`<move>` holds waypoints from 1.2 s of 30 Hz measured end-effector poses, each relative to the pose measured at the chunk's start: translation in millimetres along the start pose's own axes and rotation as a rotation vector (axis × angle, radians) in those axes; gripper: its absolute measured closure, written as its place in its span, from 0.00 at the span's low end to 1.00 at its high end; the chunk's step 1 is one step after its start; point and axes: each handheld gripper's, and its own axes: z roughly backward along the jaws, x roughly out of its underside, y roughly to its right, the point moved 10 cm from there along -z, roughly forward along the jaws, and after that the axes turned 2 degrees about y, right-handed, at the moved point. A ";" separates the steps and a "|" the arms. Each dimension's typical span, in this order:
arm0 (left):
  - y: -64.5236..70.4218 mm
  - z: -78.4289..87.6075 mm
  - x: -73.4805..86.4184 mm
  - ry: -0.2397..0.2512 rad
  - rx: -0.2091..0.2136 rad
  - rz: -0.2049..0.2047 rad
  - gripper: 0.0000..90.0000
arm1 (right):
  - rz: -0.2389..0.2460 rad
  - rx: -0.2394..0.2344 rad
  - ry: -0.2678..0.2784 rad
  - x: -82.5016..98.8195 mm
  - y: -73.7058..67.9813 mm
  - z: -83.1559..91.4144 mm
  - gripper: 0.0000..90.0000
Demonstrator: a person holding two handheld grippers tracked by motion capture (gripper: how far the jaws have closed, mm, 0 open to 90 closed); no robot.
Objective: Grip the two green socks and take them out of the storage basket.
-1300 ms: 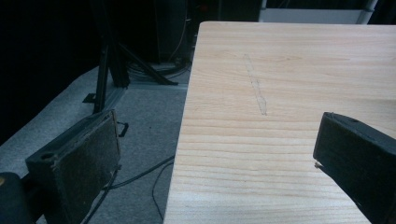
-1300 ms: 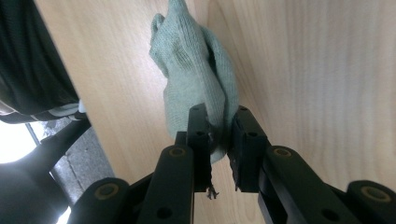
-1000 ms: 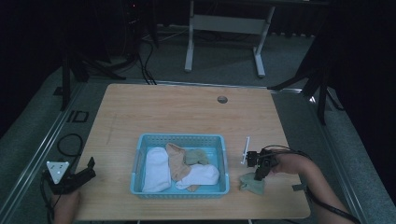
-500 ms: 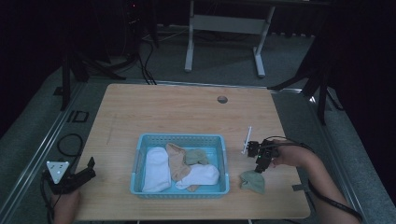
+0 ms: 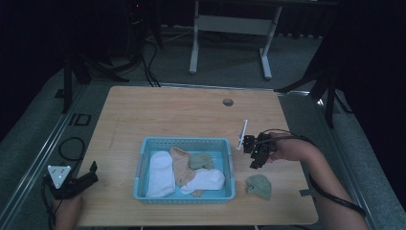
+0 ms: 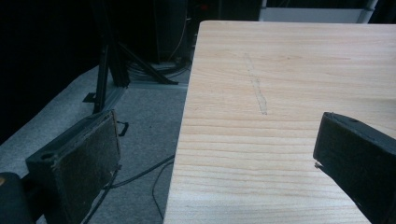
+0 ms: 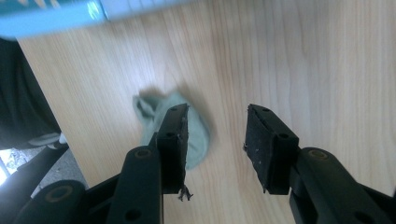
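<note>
A light blue basket (image 5: 185, 142) sits at the table's front middle with a white sock (image 5: 160, 171), a tan sock (image 5: 181, 164), a green sock (image 5: 201, 161) and another white sock (image 5: 205, 180) inside. A lone green sock (image 5: 259, 186) (image 7: 197, 135) lies flat on the wood to the basket's right. My right gripper (image 5: 255, 159) (image 7: 215, 135) hovers above and just behind that sock, open, with nothing between its jaws. At the table's front left corner my left gripper (image 5: 86, 176) (image 6: 215, 154) is open and empty, half over the table edge.
The wooden table (image 5: 186, 115) has a round cable hole (image 5: 228, 102) at the back. A white stick-like marker (image 5: 242, 132) stands on the right gripper. Desk legs (image 5: 230, 28) and cables (image 5: 72, 148) lie on the grey floor beyond and left of the table.
My right gripper has lifted and pulled back away from the green sock, which stays flat on the table. The left gripper has not moved.
</note>
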 end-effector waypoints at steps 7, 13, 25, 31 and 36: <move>0.0 0.1 0.0 0.000 0.004 0.001 0.01 | 0.064 0.001 0.019 -28.9 -6.1 6.2 0.66; 0.1 0.4 0.0 0.001 0.005 0.001 0.01 | 0.109 0.003 0.034 -54.2 -9.9 7.4 0.66; 0.3 0.5 -0.1 0.003 0.010 0.000 0.01 | 0.203 -0.016 0.021 -105.7 -24.1 -15.4 0.66; 0.6 0.4 0.0 0.002 0.015 0.001 0.01 | 0.232 -0.026 0.016 -124.0 -26.9 -26.7 0.67; 0.6 0.5 -0.1 0.002 0.016 0.002 0.01 | 0.246 -0.034 0.034 -136.1 -27.1 -31.8 0.67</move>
